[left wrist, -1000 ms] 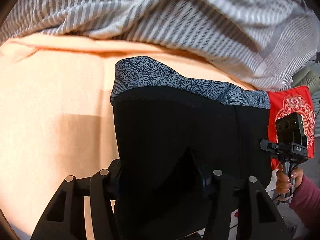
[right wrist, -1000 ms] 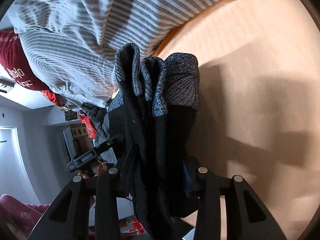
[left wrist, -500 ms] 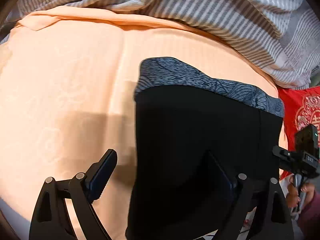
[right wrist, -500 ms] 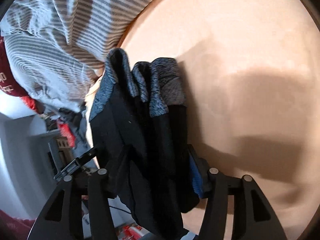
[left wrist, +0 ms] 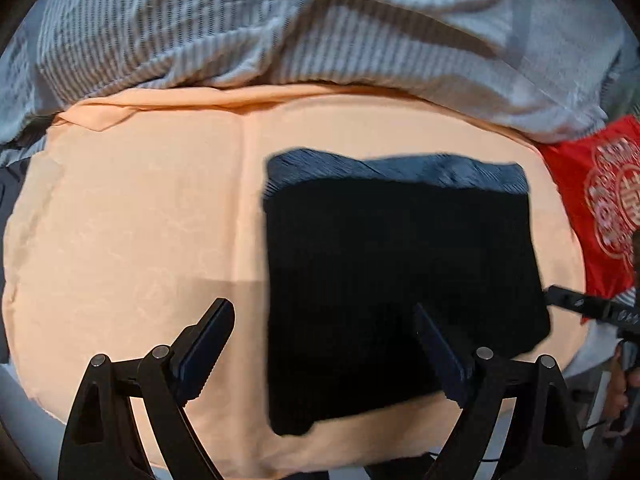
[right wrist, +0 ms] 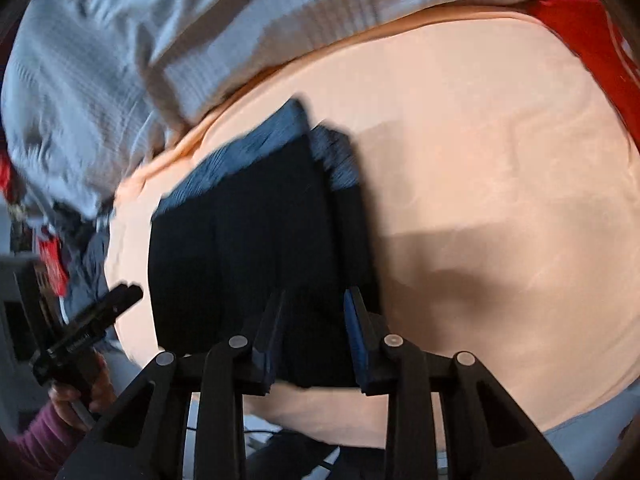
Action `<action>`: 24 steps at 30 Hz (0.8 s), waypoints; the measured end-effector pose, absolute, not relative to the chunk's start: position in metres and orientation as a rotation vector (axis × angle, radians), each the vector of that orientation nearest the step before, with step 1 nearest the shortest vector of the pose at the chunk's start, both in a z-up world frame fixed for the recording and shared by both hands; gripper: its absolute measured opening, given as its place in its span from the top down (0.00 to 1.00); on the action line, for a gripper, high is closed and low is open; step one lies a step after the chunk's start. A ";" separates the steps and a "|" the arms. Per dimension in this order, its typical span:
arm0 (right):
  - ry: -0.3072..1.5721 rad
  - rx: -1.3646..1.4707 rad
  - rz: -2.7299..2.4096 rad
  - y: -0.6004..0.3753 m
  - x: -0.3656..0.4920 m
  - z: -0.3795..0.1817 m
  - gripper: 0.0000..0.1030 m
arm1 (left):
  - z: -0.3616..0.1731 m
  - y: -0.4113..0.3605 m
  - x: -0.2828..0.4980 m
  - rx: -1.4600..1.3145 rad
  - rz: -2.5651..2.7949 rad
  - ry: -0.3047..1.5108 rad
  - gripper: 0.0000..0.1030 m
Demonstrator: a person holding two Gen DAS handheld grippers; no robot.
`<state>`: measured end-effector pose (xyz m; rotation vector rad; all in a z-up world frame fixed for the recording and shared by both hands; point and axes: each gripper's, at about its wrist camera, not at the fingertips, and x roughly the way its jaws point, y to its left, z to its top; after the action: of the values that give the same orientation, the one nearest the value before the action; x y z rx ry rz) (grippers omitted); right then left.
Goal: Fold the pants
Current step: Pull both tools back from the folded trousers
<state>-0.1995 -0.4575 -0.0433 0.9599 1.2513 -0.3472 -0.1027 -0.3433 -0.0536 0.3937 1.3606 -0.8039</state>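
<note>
- My left gripper (left wrist: 320,344) hangs wide open above the bed, nothing between its fingers.
- My right gripper (right wrist: 314,320) is closing; the pants' near edge shows between its fingers, but I cannot tell if the pads press it.
- I'd lift both straight off, dragging no layer.
- The folded black pants (left wrist: 400,280) lie flat on the peach sheet (left wrist: 140,220), grey patterned waistband (left wrist: 400,170) toward the striped duvet (left wrist: 280,20).

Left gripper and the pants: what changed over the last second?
The left gripper let go: jaws shut on the pants a second ago now stand wide, fabric lying flat. Both views have pulled back. The right gripper has also released; its jaws are closing, clear of the fabric. The folded pants, orange sheet and striped duvet stayed put.
</note>
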 end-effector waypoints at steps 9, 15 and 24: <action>1.332 0.915 -0.440 -0.447 -0.205 -0.062 0.68 | -0.095 -0.346 -0.135 0.579 -0.711 1.415 0.11; 1.326 0.835 -0.480 -0.434 -0.205 -0.041 0.63 | -0.081 -0.340 -0.134 0.581 -0.671 1.385 0.11; 1.320 0.733 -0.509 -0.400 -0.195 -0.014 0.37 | -0.056 -0.348 -0.167 0.681 -0.681 1.314 0.10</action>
<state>-0.1948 -0.4003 -0.0139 0.7332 1.3199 -0.5092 -0.1673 -0.3479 -0.0563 0.6811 1.3139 -0.6810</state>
